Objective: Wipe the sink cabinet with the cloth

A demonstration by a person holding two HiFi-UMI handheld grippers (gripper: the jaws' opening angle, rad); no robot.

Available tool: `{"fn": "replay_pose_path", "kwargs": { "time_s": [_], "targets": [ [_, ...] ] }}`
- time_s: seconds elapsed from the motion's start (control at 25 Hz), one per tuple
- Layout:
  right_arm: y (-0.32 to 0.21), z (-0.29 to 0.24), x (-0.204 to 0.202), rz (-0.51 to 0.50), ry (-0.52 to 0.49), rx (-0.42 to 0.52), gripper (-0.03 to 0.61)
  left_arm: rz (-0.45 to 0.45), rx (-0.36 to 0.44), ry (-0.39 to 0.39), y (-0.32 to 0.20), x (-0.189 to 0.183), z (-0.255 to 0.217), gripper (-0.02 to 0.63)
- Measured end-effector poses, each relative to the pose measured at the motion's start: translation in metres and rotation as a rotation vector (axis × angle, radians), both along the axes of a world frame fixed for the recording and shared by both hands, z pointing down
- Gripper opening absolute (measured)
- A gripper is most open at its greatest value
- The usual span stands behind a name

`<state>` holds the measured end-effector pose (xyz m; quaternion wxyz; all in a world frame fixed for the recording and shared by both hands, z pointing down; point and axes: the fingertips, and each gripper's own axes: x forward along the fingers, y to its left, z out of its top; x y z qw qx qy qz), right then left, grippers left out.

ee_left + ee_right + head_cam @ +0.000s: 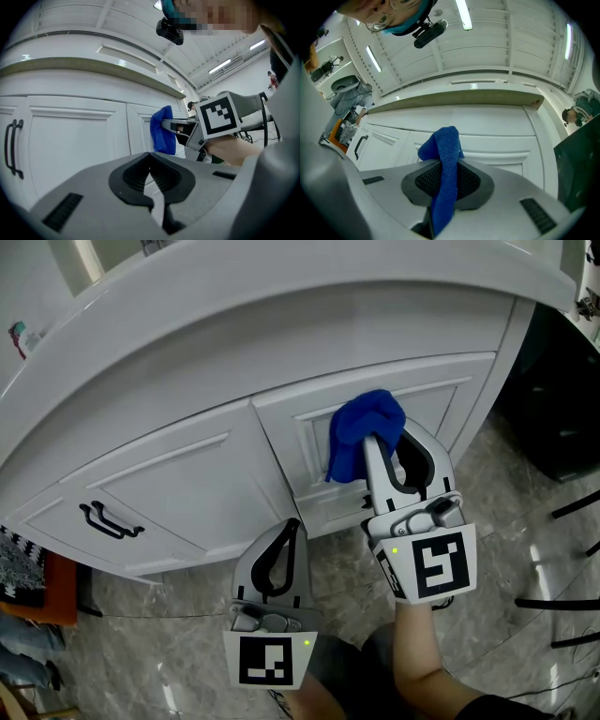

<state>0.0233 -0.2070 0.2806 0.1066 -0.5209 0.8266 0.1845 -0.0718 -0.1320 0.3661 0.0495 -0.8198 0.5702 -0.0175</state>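
Left gripper (291, 529) sits low, jaws together, nothing between them. Right gripper (377, 442) is clamped on the blue cloth (361, 427), whose bunched end is up against the right door (448, 397) of the white sink cabinet (187, 474). Both doors are closed, inside hidden. Black handle (111, 519) is on the left door. Only the head view shows the grey marbled floor (497, 507). Only the left gripper view shows the cloth and right gripper side-on. Right gripper view shows the cloth tail running down between its jaws.

Grey marbled floor (187, 610) carries an orange object (56, 596) at its left edge, with thin black rods (559, 602) along its right edge.
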Motion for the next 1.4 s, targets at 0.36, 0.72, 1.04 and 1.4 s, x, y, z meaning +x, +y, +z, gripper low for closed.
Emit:
{"fn": "replay_pose_path", "kwargs": {
  "time_s": [0.36, 0.72, 1.04, 1.4],
  "targets": [
    [-0.003, -0.005, 0.038, 0.069, -0.127, -0.004, 0.058, 0.002, -0.002, 0.001, 0.0, 0.001, 0.001, 0.005],
    [-0.009, 0.001, 0.058, 0.099, -0.102, -0.009, 0.058, 0.011, -0.014, -0.007, -0.002, 0.003, 0.005, 0.005],
    [-0.012, 0.005, 0.08, 0.178, -0.133, -0.023, 0.058, 0.0, -0.017, 0.005, -0.004, 0.0, 0.005, 0.005],
    [-0.021, 0.016, 0.094, 0.297, 0.015, -0.009, 0.058, 0.015, -0.02, 0.003, -0.007, 0.005, 0.009, 0.006]
  ]
}}
